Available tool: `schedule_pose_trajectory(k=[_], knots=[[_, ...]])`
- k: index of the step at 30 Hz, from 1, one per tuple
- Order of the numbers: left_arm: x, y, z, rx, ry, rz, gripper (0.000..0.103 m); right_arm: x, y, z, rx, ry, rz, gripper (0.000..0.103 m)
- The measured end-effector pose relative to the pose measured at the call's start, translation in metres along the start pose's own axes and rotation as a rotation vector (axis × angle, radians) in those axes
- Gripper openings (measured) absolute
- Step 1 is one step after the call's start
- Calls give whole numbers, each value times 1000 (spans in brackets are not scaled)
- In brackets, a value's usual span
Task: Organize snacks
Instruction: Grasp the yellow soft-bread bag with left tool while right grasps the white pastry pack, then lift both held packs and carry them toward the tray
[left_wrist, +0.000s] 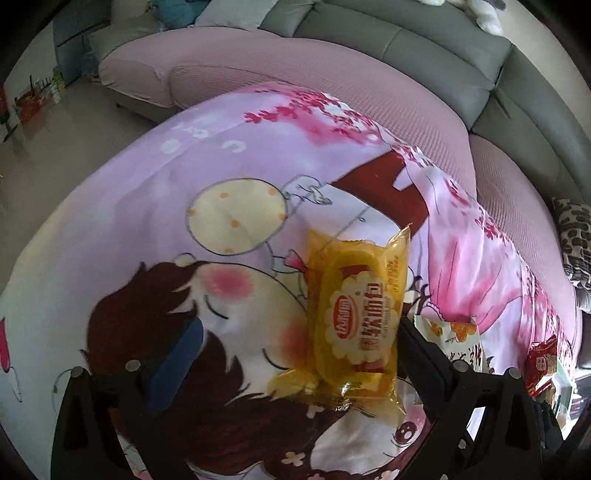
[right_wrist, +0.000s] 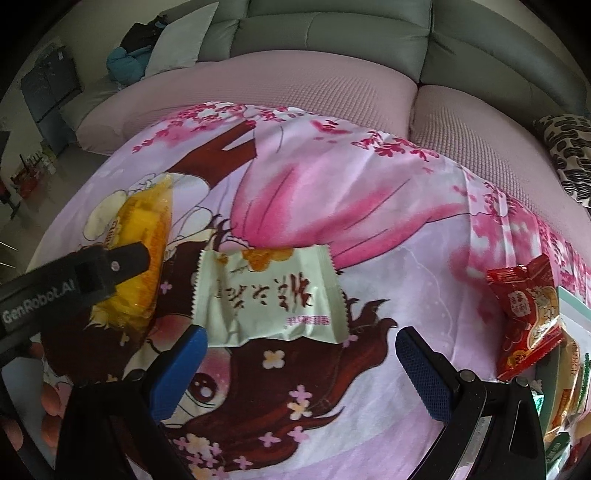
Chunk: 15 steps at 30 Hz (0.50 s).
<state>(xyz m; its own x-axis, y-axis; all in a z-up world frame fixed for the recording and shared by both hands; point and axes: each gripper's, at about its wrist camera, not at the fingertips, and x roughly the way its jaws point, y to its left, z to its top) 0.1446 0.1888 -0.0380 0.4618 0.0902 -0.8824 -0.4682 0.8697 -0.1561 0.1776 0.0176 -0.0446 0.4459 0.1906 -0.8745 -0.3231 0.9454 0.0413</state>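
Note:
A yellow bread packet lies on the cartoon-print pink cloth. My left gripper is open around it, and the packet sits close against the right finger. A pale green-white snack packet lies just ahead of my right gripper, which is open with nothing between its blue pads. In the right wrist view, the left gripper's finger lies across the yellow packet. A red snack packet rests at the cloth's right side.
A white box with more packets sits at the far right edge. A pink-covered grey sofa runs behind the cloth, with a patterned cushion on the right. Tiled floor lies to the left.

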Motion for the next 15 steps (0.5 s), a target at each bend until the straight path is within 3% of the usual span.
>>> schedule_pose_trajectory(k=[15], knots=[[2, 1, 0, 9, 11, -8, 101, 20, 20, 7, -53, 32, 23, 103]])
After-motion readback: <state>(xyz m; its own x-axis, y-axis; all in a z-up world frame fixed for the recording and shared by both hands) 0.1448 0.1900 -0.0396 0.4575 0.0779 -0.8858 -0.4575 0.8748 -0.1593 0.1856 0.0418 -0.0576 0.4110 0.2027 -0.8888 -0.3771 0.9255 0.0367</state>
